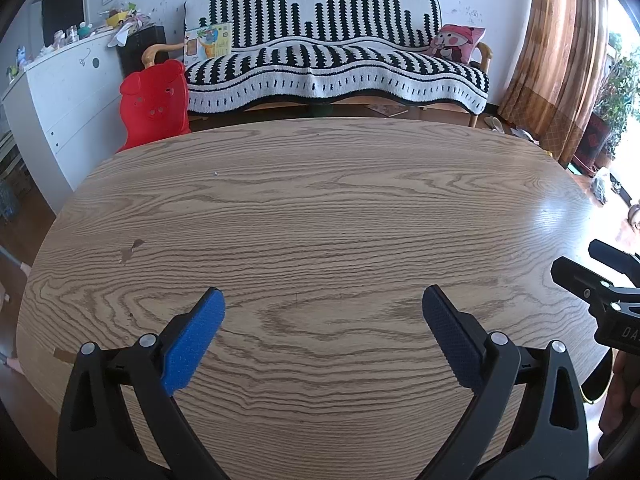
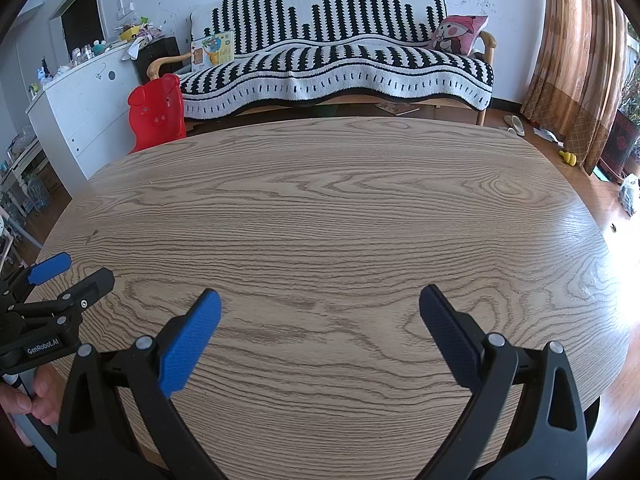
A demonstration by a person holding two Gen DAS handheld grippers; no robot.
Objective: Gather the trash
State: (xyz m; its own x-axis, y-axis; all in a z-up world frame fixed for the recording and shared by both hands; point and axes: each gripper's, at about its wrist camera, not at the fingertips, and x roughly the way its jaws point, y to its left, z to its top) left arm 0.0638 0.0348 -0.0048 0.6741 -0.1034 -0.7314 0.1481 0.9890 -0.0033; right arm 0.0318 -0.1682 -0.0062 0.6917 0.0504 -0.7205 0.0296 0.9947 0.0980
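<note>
My left gripper [image 1: 323, 300] is open and empty, held low over the near part of a wooden oval table [image 1: 320, 208]. My right gripper [image 2: 320, 300] is also open and empty over the same table [image 2: 340, 208]. The right gripper shows at the right edge of the left wrist view [image 1: 600, 276]. The left gripper shows at the left edge of the right wrist view [image 2: 72, 274]. No piece of trash shows on the tabletop in either view. A small speck [image 1: 216, 173] lies on the far left part of the table.
A black-and-white striped sofa [image 1: 336, 64] stands beyond the table, with a pink cushion [image 1: 458, 42]. A red plastic child's chair [image 1: 154, 104] stands at the table's far left. A white cabinet [image 1: 64, 96] is at left, curtains [image 1: 560, 48] at right. A yellow-rimmed dark object [image 1: 598, 384] sits below the table's right edge.
</note>
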